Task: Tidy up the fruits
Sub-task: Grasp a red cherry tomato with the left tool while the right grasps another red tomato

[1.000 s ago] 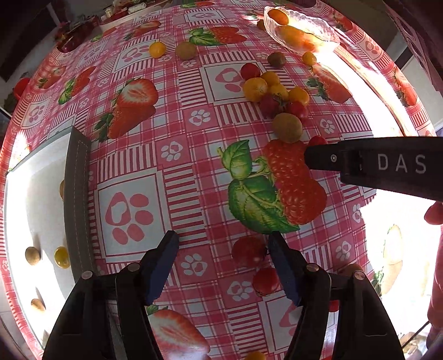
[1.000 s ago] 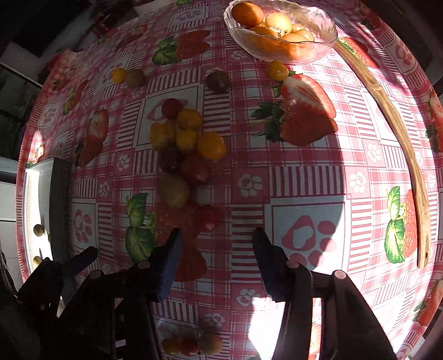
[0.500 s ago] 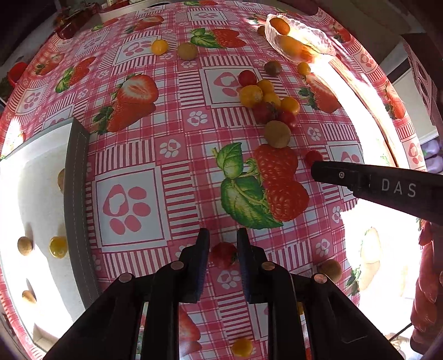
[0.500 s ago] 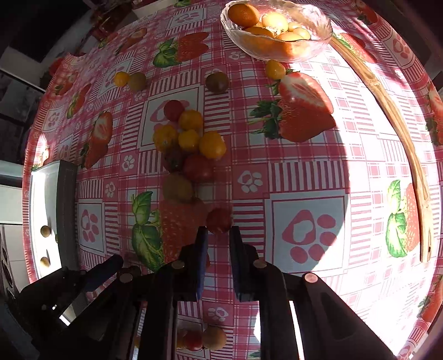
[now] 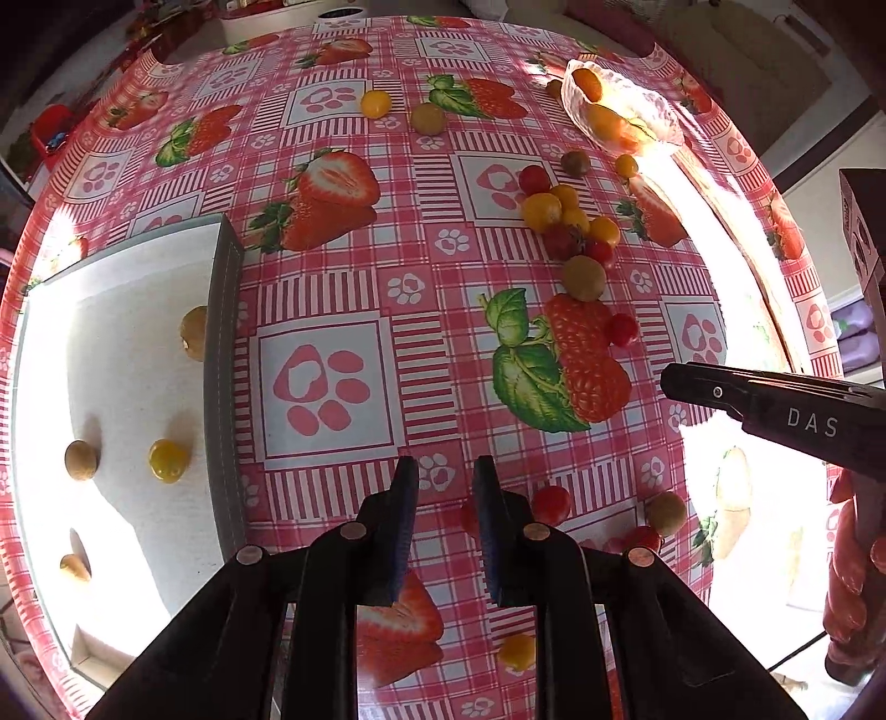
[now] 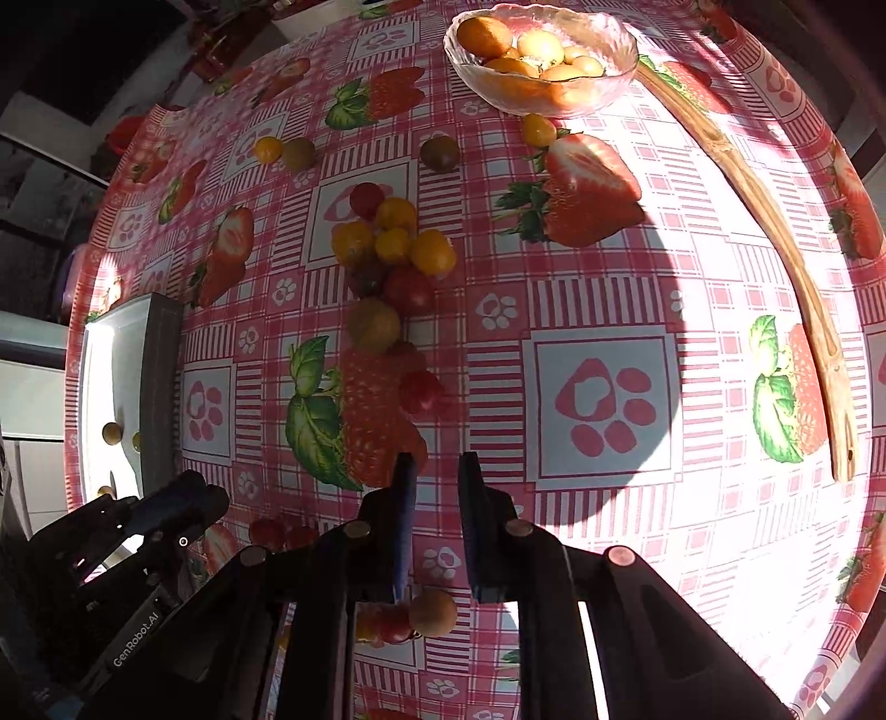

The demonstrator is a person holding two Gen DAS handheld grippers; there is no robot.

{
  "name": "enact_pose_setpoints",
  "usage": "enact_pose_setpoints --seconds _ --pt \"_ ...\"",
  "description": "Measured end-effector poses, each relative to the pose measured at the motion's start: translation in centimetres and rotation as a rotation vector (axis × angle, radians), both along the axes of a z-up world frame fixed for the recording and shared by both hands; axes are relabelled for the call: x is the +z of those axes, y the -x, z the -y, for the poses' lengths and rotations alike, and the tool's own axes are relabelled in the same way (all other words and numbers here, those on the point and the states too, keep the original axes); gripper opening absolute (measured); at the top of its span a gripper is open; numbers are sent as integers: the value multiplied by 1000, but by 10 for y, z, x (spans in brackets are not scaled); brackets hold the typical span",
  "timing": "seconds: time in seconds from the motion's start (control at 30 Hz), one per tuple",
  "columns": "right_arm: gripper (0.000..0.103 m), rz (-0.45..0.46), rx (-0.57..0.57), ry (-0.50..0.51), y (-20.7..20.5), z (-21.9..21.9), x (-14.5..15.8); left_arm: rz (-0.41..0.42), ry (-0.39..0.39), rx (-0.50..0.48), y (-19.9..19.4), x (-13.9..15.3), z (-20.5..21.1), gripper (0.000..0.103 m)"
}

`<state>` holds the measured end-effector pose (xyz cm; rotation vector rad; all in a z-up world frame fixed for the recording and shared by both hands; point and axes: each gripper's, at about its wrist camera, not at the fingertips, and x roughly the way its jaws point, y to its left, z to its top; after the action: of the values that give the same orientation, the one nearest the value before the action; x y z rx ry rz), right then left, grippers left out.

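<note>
Your left gripper has narrowed from wide open. A red tomato shows against its right finger, grip uncertain. Your right gripper has also narrowed, holding nothing. Tray lies left, likely the tomato's destination.

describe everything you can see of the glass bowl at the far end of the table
The glass bowl is clear, shallow and round, with a scalloped rim and ribbed-looking walls. It stands upright on the pink checked tablecloth near the far edge, in bright sun. It holds several orange and yellow fruits, piled loosely. One small yellow fruit lies on the cloth just in front of it; whether they touch is unclear. A long wooden utensil lies to its right, its far end near the rim.
</note>
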<state>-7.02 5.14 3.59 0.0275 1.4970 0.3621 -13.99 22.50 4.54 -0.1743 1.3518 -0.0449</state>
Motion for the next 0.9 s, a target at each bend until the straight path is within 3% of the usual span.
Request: enact_pose_setpoints --seconds 0.07,0.13,0.2,0.23,0.3,0.33,0.4,0.57,0.63,0.77,0.9 --pt "19 -20 -1 -4 0 -1 -6 -7 2 -11 4 -2 -3 23" --pt "31 -12 0 16 0 -2 -8 -17 3 -18 6 -6 -3 23" --pt "55 3 4 27 -1 -4 -10 -31 5 -24 8 -10 -2 23" --pt "55 12 8 23 -2 -6 -10 -34 10 -24 9 -12 -2 23" --pt "55 11 19 23 -5 -10 -13 -29 9 -20 11 -12 -2 46" --pt "55 11 24 23 -7 -12 -14 -10 -5 -11 12 -10 -2 67" --pt "55 11 38 23 -10 -18 -17 23 -8 -9 14 -5 -3 69" --pt "55 37 87 31 -13 -36 -19 -7 -15 -20 16 -11 -3 69" --pt "48 46 104 36 -14 -42 -19 -10 -20 -22 18 -11 -4 69" --pt "21 58 126 64 -17 -49 -20 -17 -27 -47 21 -14 2 69" --pt "21 50 115 50 -19 -48 -20 -19 -39 -65 21 -18 10 69"
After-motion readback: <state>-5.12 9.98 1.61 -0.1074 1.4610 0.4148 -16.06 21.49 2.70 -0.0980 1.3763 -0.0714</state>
